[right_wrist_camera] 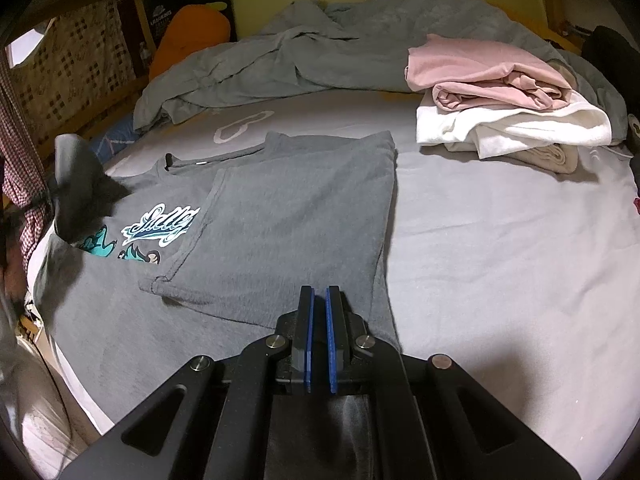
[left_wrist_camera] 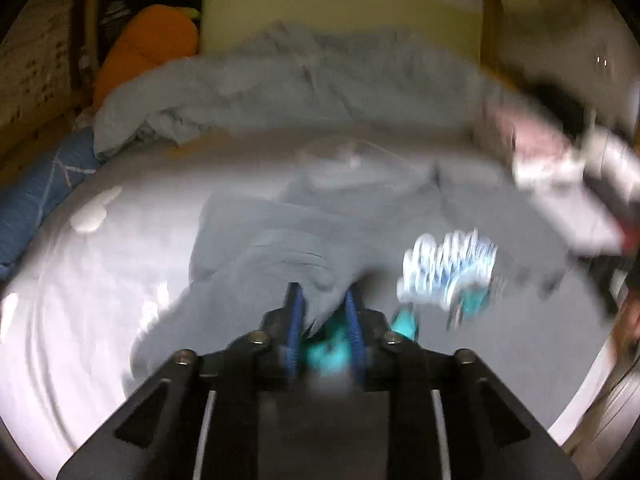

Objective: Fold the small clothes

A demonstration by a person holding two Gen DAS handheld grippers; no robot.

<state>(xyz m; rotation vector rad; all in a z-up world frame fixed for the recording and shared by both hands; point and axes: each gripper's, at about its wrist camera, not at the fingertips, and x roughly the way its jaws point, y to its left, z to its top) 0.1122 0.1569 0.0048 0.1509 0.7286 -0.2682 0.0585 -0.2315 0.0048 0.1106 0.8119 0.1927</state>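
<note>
A grey T-shirt (right_wrist_camera: 288, 216) with a blue and white print (right_wrist_camera: 162, 226) lies on the pale bed sheet (right_wrist_camera: 500, 248), its right side folded over the middle. My left gripper (left_wrist_camera: 322, 296) is shut on a fold of the grey T-shirt (left_wrist_camera: 280, 240) and lifts it; that view is blurred. The left gripper also shows in the right wrist view (right_wrist_camera: 76, 184), at the shirt's left edge. My right gripper (right_wrist_camera: 320, 292) hovers over the shirt's lower hem with its jaws nearly together and nothing between them.
A stack of folded clothes, pink (right_wrist_camera: 480, 68) on white (right_wrist_camera: 520, 128), sits at the back right of the bed. A crumpled grey-blue blanket (right_wrist_camera: 320, 52) lies along the back. An orange plush (right_wrist_camera: 192, 36) is at the back left.
</note>
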